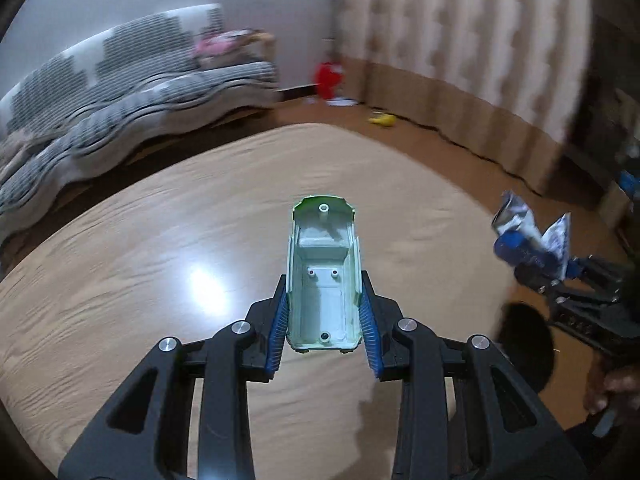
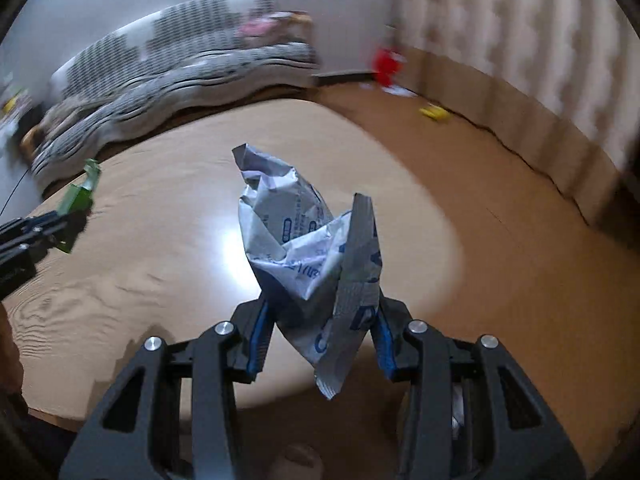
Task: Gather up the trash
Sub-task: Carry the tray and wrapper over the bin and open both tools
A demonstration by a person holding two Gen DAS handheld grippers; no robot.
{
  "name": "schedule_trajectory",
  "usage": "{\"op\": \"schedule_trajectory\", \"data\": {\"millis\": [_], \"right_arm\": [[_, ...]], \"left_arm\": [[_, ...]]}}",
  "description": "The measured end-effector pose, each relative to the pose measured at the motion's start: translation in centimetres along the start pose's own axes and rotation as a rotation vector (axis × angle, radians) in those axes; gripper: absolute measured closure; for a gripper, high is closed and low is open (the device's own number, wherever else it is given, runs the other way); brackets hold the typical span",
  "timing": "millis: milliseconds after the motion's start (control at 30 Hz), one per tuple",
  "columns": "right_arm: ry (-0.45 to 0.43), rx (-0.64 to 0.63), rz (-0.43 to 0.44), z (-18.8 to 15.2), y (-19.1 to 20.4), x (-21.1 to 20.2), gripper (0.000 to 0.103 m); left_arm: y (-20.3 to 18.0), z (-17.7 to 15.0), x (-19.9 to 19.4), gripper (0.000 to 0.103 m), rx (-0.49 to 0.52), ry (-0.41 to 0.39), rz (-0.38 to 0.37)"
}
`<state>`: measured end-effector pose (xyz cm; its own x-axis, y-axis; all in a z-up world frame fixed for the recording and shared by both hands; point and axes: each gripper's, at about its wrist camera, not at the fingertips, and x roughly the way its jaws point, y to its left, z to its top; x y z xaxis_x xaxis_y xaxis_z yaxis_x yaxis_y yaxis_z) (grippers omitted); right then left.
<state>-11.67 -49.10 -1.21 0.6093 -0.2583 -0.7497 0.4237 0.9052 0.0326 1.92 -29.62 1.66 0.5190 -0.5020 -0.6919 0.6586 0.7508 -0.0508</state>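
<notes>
A pale green plastic shell point(image 1: 322, 264), hollow side up and shaped like a toy car body, sits between the blue pads of my left gripper point(image 1: 325, 280), which is shut on its sides above the table. In the right wrist view my right gripper point(image 2: 322, 304) is shut on a crumpled white and blue wrapper point(image 2: 296, 240) that sticks up and out past the fingers. Each gripper shows in the other's view: the right gripper point(image 1: 560, 276) with the wrapper point(image 1: 524, 232) at the right edge, the left gripper point(image 2: 60, 224) with the green shell point(image 2: 82, 196) at the left edge.
Both grippers hang over a round light-wood table point(image 1: 160, 280). Behind it stands a sofa with a grey and white cover point(image 1: 120, 92). A red object point(image 1: 328, 76) and a yellow thing point(image 1: 382, 120) lie on the floor by a curtain point(image 1: 460, 40). A hand point(image 1: 616, 392) shows at lower right.
</notes>
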Motion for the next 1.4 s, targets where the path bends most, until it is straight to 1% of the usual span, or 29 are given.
{"op": "schedule_trajectory", "data": {"millis": [100, 133, 167, 233, 367, 467, 567, 633, 767, 833, 1033, 1100, 1133, 1167, 1200, 1400], "right_arm": [[0.025, 0.112, -0.060, -3.1, -7.0, -1.4, 0.060], [0.032, 0.143, -0.072, -3.9, -8.7, -1.7, 0.060], [0.042, 0.177, -0.087, -4.9, -10.6, -2.1, 0.060], [0.068, 0.246, -0.130, -6.9, -14.4, -2.9, 0.060], [0.104, 0.341, -0.205, -9.7, -19.3, -4.5, 0.060], [0.132, 0.394, -0.216, -11.0, -21.4, -5.0, 0.060], [0.148, 0.422, -0.209, -11.8, -22.7, -4.9, 0.060], [0.161, 0.426, -0.214, -11.9, -23.8, -4.4, 0.059], [0.189, 0.431, -0.202, -11.2, -23.5, -3.0, 0.059], [0.194, 0.430, -0.203, -11.3, -23.7, -2.9, 0.059], [0.206, 0.448, -0.199, -11.5, -24.2, -2.4, 0.057], [0.206, 0.459, -0.189, -11.6, -24.6, -2.2, 0.050], [0.201, 0.463, -0.185, -11.6, -24.6, -2.2, 0.040], [0.194, 0.464, -0.186, -11.6, -24.7, -2.4, 0.032], [0.185, 0.465, -0.191, -11.7, -24.9, -2.5, 0.030], [0.166, 0.495, -0.201, -12.0, -25.4, -2.8, 0.028]], "left_arm": [[-6.8, -0.1, 1.3, 0.071, 0.078, 0.020, -0.087], [-8.3, -0.1, 1.6, 0.071, 0.100, 0.028, -0.109], [-11.1, -0.4, 2.2, 0.071, 0.137, 0.046, -0.152], [-14.8, -0.8, 2.8, 0.071, 0.188, 0.064, -0.206], [-20.5, -2.2, 3.5, 0.071, 0.274, 0.084, -0.279], [-23.8, -2.8, 4.7, 0.071, 0.316, 0.111, -0.309], [-25.3, -3.1, 5.6, 0.071, 0.334, 0.125, -0.321], [-25.5, -2.8, 6.4, 0.071, 0.339, 0.135, -0.323], [-25.9, -2.7, 8.0, 0.071, 0.343, 0.161, -0.330], [-25.6, -2.0, 9.0, 0.071, 0.351, 0.172, -0.337], [-26.6, -2.0, 10.9, 0.071, 0.367, 0.208, -0.359], [-27.1, -2.1, 11.4, 0.071, 0.372, 0.216, -0.368], [-27.3, -2.2, 11.4, 0.071, 0.375, 0.216, -0.371], [-27.6, -2.2, 11.7, 0.071, 0.382, 0.219, -0.375], [-27.9, -2.4, 11.7, 0.071, 0.387, 0.220, -0.378], [-28.7, -3.1, 12.4, 0.071, 0.409, 0.238, -0.388]]}}
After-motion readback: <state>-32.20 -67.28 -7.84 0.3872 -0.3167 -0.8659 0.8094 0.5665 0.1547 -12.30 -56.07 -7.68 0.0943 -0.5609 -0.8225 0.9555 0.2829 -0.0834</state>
